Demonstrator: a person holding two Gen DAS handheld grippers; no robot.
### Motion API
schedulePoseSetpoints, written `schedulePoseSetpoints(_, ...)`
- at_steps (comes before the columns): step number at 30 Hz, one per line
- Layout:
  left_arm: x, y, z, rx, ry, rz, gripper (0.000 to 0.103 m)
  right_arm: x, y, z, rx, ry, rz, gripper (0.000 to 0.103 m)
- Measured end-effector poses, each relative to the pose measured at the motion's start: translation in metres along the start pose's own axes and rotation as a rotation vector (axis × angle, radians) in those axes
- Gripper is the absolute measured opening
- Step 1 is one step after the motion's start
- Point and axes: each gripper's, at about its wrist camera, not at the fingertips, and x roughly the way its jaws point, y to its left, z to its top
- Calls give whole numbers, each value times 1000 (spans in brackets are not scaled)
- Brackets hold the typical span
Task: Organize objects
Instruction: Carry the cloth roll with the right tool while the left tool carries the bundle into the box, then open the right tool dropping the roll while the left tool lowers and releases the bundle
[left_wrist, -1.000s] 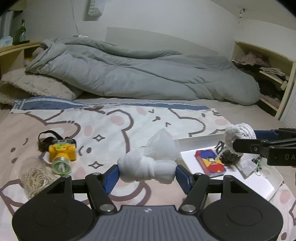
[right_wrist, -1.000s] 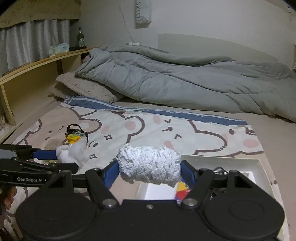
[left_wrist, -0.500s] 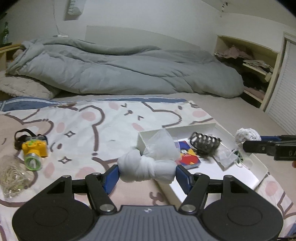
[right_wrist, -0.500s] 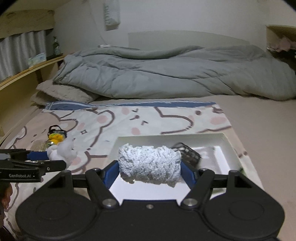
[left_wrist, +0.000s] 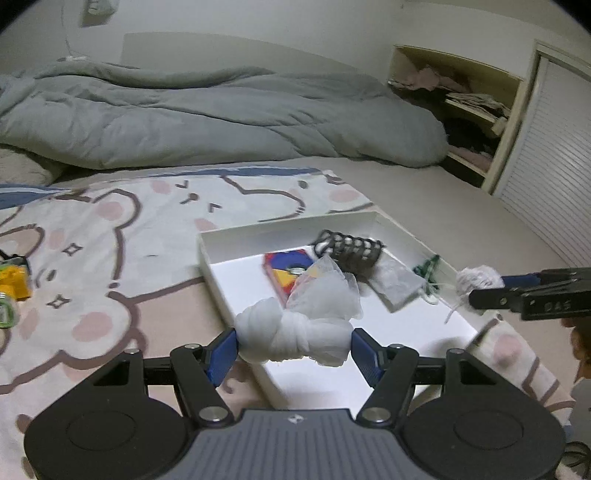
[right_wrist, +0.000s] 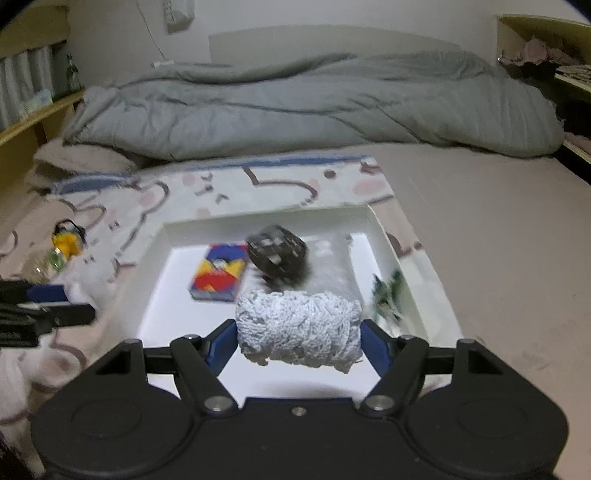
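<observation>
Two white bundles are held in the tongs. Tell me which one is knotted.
The knotted white cloth bundle, clamped in the left tongs, has a thin crinkled tail sticking up. The right tongs grip a crocheted white roll, textured and unknotted.

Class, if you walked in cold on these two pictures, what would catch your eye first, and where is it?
Each gripper clamps a white bundle: the left gripper a knotted white cloth, the right gripper a white crocheted roll. Both hang over the near part of the white tray on the bed, beside a colourful card box.
</observation>
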Motion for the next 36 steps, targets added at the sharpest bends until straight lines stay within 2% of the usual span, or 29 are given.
schedulePoseSetpoints(3,9,-11,1,-3,8,-26,67,5,-14,-6,7,23,-16,73)
schedulePoseSetpoints(8,25,-24,1,-67,49,-92,67,16,-30,-11,10,48,-24,73)
schedulePoseSetpoints(16,55,-55,20,-90,77,-112,67,40,-38,-17,-44,100,-15,72)
schedulePoseSetpoints(22,83,-87,38,-96,100,-133,67,37,-35,-18,-92,88,3,71)
schedulePoseSetpoints(29,120,-113,55,-195,161,-198,67,26,-41,-20,-74,69,38,73)
schedulePoseSetpoints(36,142,-121,60,-256,194,-183,68,24,-48,-25,-56,71,40,73)
